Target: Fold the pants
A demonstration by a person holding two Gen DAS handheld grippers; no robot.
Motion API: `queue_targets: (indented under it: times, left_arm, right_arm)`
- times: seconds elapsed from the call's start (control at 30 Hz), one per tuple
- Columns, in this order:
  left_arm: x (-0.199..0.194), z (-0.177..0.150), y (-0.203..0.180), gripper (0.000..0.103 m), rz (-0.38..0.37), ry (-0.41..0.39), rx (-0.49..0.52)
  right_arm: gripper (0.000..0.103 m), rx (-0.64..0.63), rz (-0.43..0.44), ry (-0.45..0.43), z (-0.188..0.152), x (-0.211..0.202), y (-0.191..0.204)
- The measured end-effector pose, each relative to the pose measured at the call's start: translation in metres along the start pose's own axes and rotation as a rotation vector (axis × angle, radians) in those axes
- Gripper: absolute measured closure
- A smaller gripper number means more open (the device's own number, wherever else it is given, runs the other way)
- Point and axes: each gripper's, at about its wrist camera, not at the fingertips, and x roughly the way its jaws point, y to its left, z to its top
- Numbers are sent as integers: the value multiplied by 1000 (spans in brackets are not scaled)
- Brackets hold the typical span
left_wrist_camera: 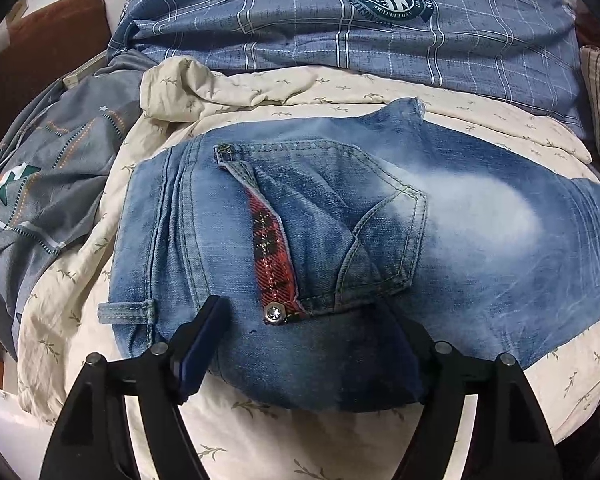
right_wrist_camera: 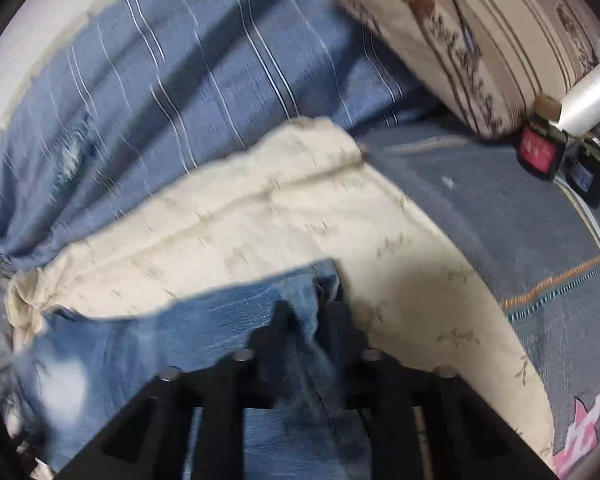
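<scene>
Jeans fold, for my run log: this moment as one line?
jeans on bed | left gripper open over waistband | right gripper shut on denim

Pants [left_wrist_camera: 380, 240]: faded blue denim, coarse weave, bleached patches; red tartan pocket trim [left_wrist_camera: 274, 256], shiny metal rivet [left_wrist_camera: 275, 313]. Cream sheet [left_wrist_camera: 300, 88]: matt, creased cotton. Left gripper [left_wrist_camera: 306, 320]: matt black plastic, metal pins. Plaid pillow [left_wrist_camera: 340, 20]: soft woven cloth.

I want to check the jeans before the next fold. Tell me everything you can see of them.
The jeans are faded blue denim with pale worn patches, lying seat-up on a cream leaf-print sheet. A back pocket gapes, showing red plaid trim and a metal rivet; a belt loop sticks out at the waistband. The left gripper is open, its fingers straddling the near edge. The right gripper is shut on a bunched denim edge.
</scene>
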Motion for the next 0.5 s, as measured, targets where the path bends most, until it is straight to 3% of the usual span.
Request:
queue_targets:
  times: [0.03,0.13,0.27,0.37,0.5]
  left_arm:
    - [0,0,-1,24,3,1,0]
    - [1,0,-3,23,11,2,6]
    - [1,0,-2,23,9,5,2]
    - [1,-2,-1,23,9,-3,4]
    - [0,-3,-4,22,17,-3,7]
  right_arm:
    - [101,9,0,-43,3,-7,-1]
    - [101,38,-33,-154,12,-19,-9]
    - [101,120,21,-64,13,-5,-27]
    - [97,187,111,-38,10,-16,-38]
    - [97,166,143,1,6,-15,-39]
